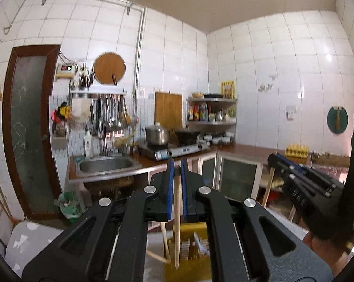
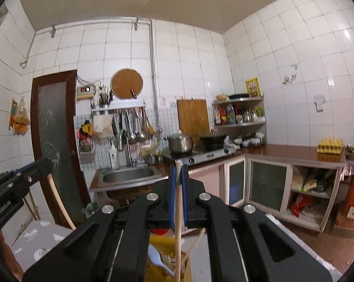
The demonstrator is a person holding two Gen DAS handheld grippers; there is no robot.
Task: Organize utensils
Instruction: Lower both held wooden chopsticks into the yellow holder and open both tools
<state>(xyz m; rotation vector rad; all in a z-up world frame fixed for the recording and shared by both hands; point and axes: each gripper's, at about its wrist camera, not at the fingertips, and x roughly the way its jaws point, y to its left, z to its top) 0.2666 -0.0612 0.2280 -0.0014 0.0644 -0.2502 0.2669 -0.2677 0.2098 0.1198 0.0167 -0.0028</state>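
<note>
In the left wrist view my left gripper (image 1: 177, 164) is shut on the top of a pale wooden chopstick (image 1: 177, 223), which hangs straight down. Its tip reaches a yellow utensil holder (image 1: 193, 249) below; another stick (image 1: 164, 237) leans in that holder. At the right, my right gripper (image 1: 274, 158) grips its own wooden stick (image 1: 268, 188). In the right wrist view the right gripper (image 2: 178, 170) is shut on a wooden chopstick (image 2: 178, 223) above the yellow holder (image 2: 158, 242), which holds a light-blue spoon (image 2: 157, 258). The left gripper (image 2: 45, 164) with its stick (image 2: 57, 197) shows at the left.
A steel sink (image 2: 129, 175) and a gas stove with a pot (image 2: 179, 142) and a wok stand on the brown counter (image 2: 282, 151) ahead. Ladles hang on a wall rack (image 2: 132, 122). An egg tray (image 2: 329, 145) sits far right. A grey cushioned seat (image 1: 28, 242) is lower left.
</note>
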